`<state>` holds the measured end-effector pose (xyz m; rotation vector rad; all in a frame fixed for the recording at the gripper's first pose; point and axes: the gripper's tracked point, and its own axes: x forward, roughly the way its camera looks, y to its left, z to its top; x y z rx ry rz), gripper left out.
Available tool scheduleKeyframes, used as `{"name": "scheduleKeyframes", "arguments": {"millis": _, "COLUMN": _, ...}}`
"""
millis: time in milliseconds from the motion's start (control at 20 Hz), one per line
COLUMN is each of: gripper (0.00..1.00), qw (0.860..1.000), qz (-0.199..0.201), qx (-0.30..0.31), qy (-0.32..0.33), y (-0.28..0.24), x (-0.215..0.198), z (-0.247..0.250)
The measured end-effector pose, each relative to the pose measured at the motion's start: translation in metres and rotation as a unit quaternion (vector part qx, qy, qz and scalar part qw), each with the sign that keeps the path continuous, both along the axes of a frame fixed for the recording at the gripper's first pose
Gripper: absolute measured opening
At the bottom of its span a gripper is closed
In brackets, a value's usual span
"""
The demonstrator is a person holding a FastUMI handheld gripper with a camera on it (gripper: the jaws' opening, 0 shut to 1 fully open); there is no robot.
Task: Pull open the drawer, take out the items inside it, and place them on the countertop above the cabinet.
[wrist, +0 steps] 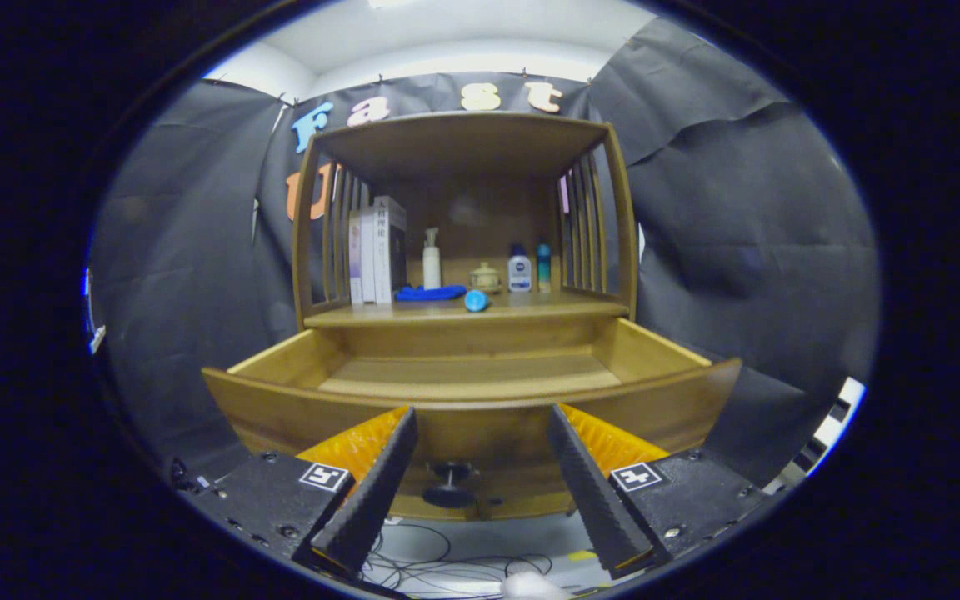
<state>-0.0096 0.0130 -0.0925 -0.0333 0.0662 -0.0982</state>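
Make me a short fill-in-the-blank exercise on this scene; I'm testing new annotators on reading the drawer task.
1. The drawer of the cabinet stands pulled ____.
2. The gripper has its fingers spread ____, holding nothing.
3. The drawer knob sits ____ the two fingers.
4. The blue cloth lies on the countertop, just in front of the white ____ bottle.

Missing words: open; apart; between; pump

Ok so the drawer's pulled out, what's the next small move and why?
Probably lift the tool up over the drawer front to look down inside. Its fingers stand open around the knob, gripping nothing, and the visible drawer floor looks bare, though the part behind the front panel is hidden.
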Motion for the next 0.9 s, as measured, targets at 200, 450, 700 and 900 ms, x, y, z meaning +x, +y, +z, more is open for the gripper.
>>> {"name": "scheduleKeyframes", "arguments": {"millis": 200, "gripper": 0.99, "qw": 1.000, "qz": 0.006, "qx": 0.001, "qy": 0.021, "y": 0.003, "x": 0.007, "z": -0.029}}
{"name": "scheduleKeyframes", "arguments": {"millis": 450, "gripper": 0.99, "qw": 1.000, "qz": 0.011, "qx": -0.004, "qy": 0.026, "y": 0.013, "x": 0.019, "z": -0.039}}
{"name": "scheduleKeyframes", "arguments": {"millis": 700, "gripper": 0.99, "qw": 1.000, "qz": -0.002, "qx": -0.006, "qy": 0.014, "y": 0.015, "x": 0.029, "z": -0.038}}
{"name": "scheduleKeyframes", "arguments": {"millis": 900, "gripper": 0.99, "qw": 1.000, "qz": -0.012, "qx": -0.028, "qy": 0.004, "y": 0.015, "x": 0.034, "z": -0.039}}
